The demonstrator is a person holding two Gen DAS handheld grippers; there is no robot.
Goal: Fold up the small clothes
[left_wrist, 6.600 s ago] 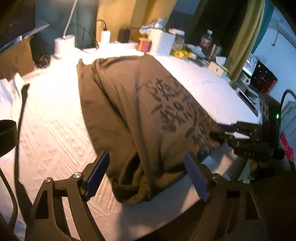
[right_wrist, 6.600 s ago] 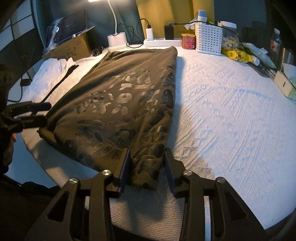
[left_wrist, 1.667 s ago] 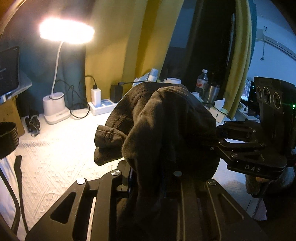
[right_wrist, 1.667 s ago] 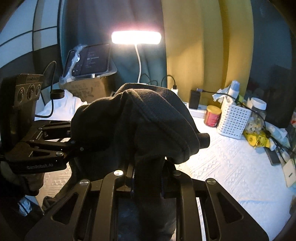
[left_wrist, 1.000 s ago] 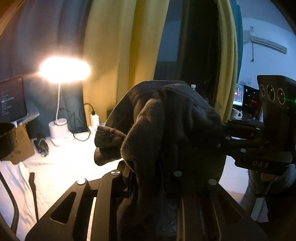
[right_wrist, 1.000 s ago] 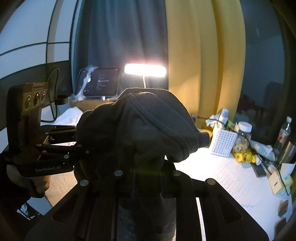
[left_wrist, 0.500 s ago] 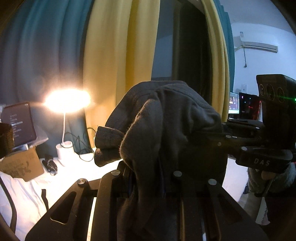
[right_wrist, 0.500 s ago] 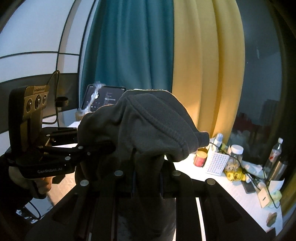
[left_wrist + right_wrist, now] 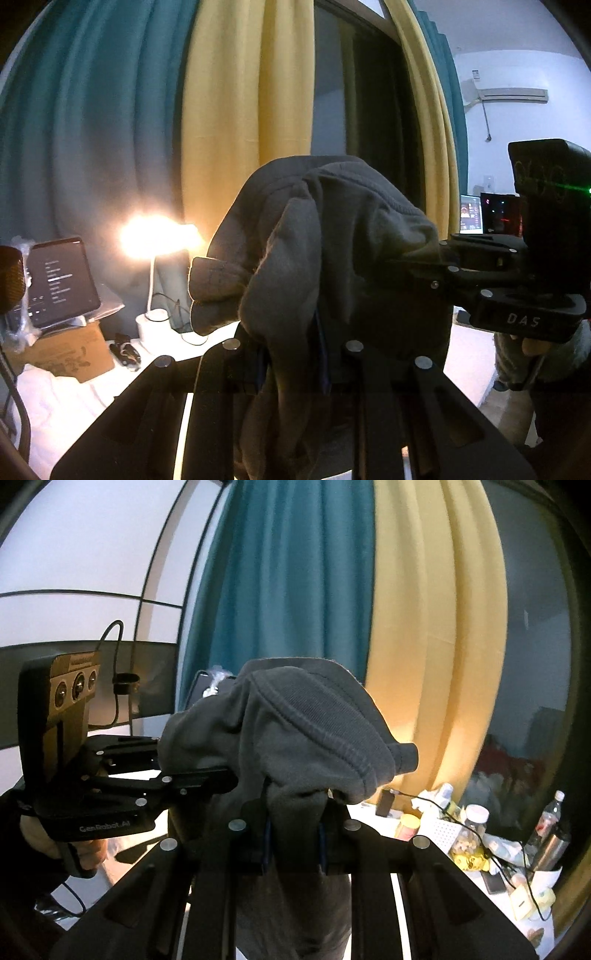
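Note:
A dark grey garment [image 9: 325, 236] is bunched over my left gripper [image 9: 291, 365], which is shut on it and held high above the table. The same garment [image 9: 295, 731] drapes over my right gripper [image 9: 293, 842], also shut on its edge. Both grippers hold it side by side in the air; the rest hangs down out of sight. The right gripper shows at the right of the left wrist view [image 9: 424, 264], the left gripper at the left of the right wrist view [image 9: 225, 779]. The fingertips are hidden by cloth.
A lit desk lamp [image 9: 159, 236], a tablet [image 9: 61, 282] on a cardboard box [image 9: 66, 350] and the white table cover [image 9: 92, 402] lie far below left. A white basket [image 9: 439, 832], jars and bottles [image 9: 550, 819] crowd the right. Teal and yellow curtains [image 9: 332, 590] hang behind.
Both grippers have closed on the garment's near edge and lifted it off the table; over the last second they keep rising and tilting upward, the table sinking lower in both views.

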